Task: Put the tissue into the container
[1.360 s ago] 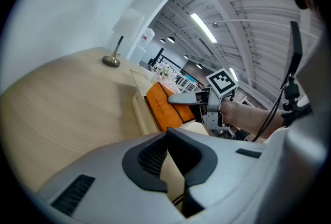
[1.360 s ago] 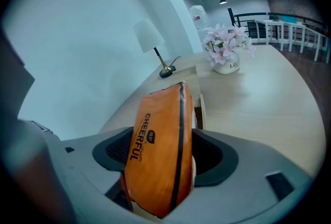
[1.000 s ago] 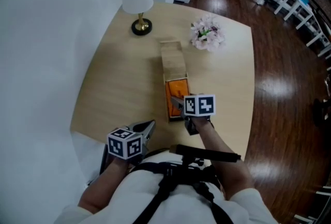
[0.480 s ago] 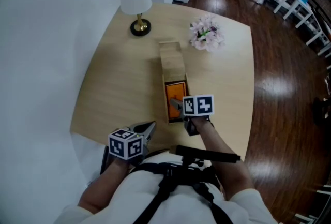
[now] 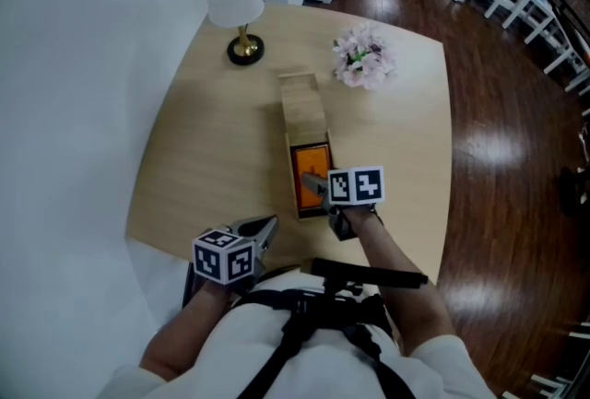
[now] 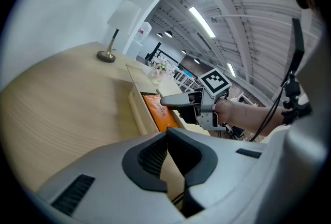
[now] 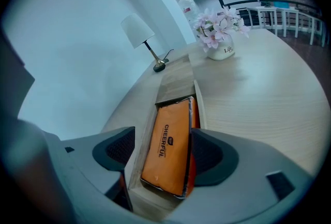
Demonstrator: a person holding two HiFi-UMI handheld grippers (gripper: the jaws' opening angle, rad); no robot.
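A white-shaded lamp (image 5: 236, 8) is standing near a pot of pink flowers (image 5: 362, 57) at the wooden table's (image 5: 212, 158) far edge

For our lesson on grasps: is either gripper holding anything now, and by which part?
Nothing is held. The tissue pack lies in the container between the right gripper's open jaws; the left gripper is shut and empty.

Matt pale wood table (image 5: 203, 158) and container (image 5: 300, 107); glossy orange plastic tissue pack (image 5: 311, 169).
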